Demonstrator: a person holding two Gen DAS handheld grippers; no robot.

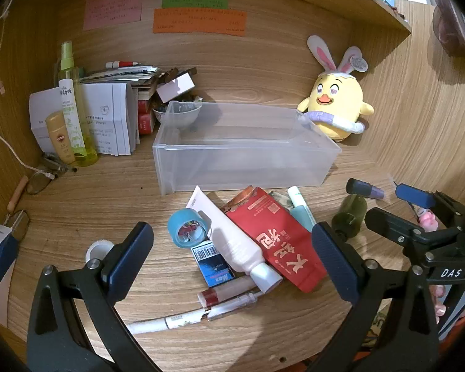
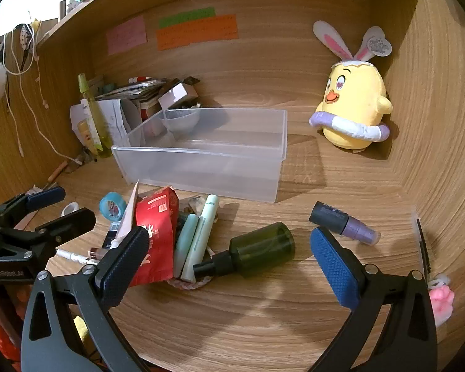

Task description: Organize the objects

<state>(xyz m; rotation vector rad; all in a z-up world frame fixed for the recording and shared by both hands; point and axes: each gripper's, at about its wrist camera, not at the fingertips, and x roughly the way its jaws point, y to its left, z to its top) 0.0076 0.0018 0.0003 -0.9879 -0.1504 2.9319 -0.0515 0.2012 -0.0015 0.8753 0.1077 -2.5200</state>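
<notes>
Currently positioned above the near edge of the counter (image 1: 93, 192): left hand-held gripper (image 1: 232, 260), jaws spread fully apart, nothing between the pads. Likewise released and empty: right hand-held gripper (image 2: 229, 260), hovering over the near edge further right. Set mid-counter, toward the back wall: clear plastic bin (image 1: 241, 148), open side up, nothing visible inside. Heaped just in front of the bin, toward the near edge: white tube (image 1: 232, 241), lying partly across a red pouch (image 1: 279, 241); blue tape roll (image 1: 186, 229) just left of the tube; small blue barcoded box (image 1: 212, 263) partly under the tube; lipstick (image 1: 229, 291) and white pen (image 1: 195, 316) nearest the front edge. Beside the pouch on the right: two pale green tubes (image 2: 195, 238), lying side by side. Right of those, on its side: dark green spray bottle (image 2: 257, 248). Further right, apart from the bottle: purple bottle with dark cap (image 2: 344, 221). Placed at the back right corner: yellow chick plush with rabbit ears (image 2: 353, 105). Stacked at the back left corner: papers, boxes and upright bottles (image 1: 71, 108).
</notes>
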